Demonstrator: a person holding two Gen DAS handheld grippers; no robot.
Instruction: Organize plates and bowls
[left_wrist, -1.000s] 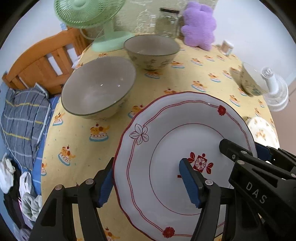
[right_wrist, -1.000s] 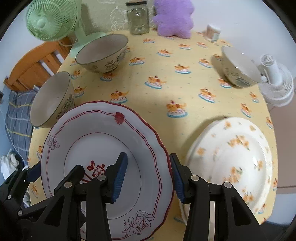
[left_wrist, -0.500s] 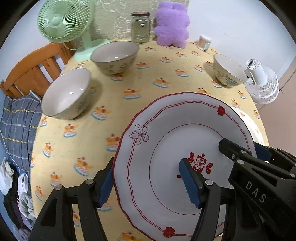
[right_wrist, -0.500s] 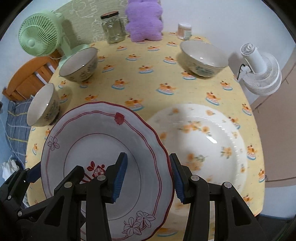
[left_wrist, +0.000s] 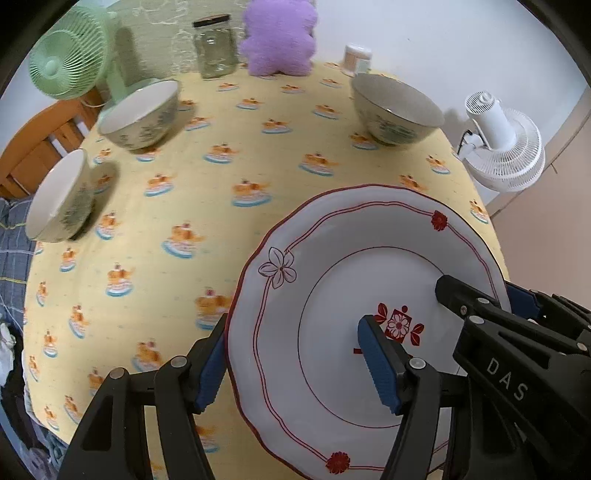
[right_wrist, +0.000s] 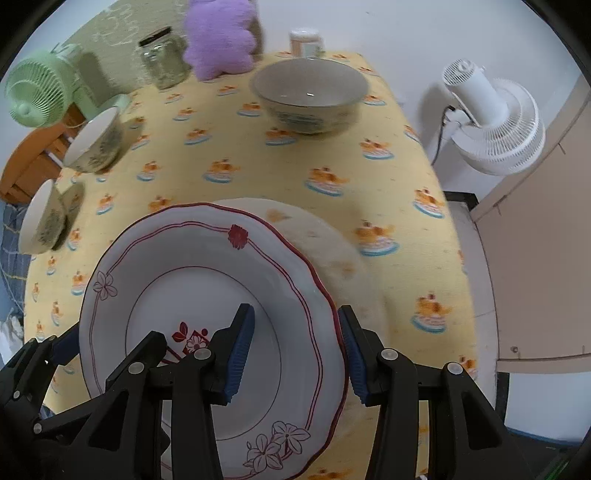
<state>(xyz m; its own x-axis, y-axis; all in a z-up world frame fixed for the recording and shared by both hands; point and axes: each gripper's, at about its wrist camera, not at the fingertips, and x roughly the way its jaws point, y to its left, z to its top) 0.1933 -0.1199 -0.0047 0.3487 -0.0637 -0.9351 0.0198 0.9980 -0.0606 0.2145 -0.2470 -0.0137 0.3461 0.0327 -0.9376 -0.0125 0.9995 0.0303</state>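
A white plate with a red scalloped rim (left_wrist: 332, 277) hangs tilted above the yellow tablecloth, carried by both grippers. My left gripper (left_wrist: 291, 332) is shut on its left rim, and my right gripper (right_wrist: 295, 314) is shut on its right rim. Each view also shows the other gripper: the right gripper (left_wrist: 480, 295) and the left gripper (right_wrist: 55, 343). Under the carried plate (right_wrist: 192, 280) lies an orange-flowered plate (right_wrist: 332, 251), mostly hidden by it. One patterned bowl (right_wrist: 310, 92) stands at the far right of the table, and two bowls (left_wrist: 140, 114) (left_wrist: 59, 195) stand at the left.
Along the back of the table stand a green fan (left_wrist: 66, 62), a glass jar (left_wrist: 216, 48), a purple plush toy (left_wrist: 280, 40) and a small pot (left_wrist: 356, 59). A white fan (right_wrist: 495, 122) stands beyond the table's right edge. A wooden chair (left_wrist: 40, 147) is at the left.
Both grippers have carried the red-rimmed plate rightward across the table, and it now hangs over the orange-flowered plate. The left bowls have slid toward the left edge of both views.
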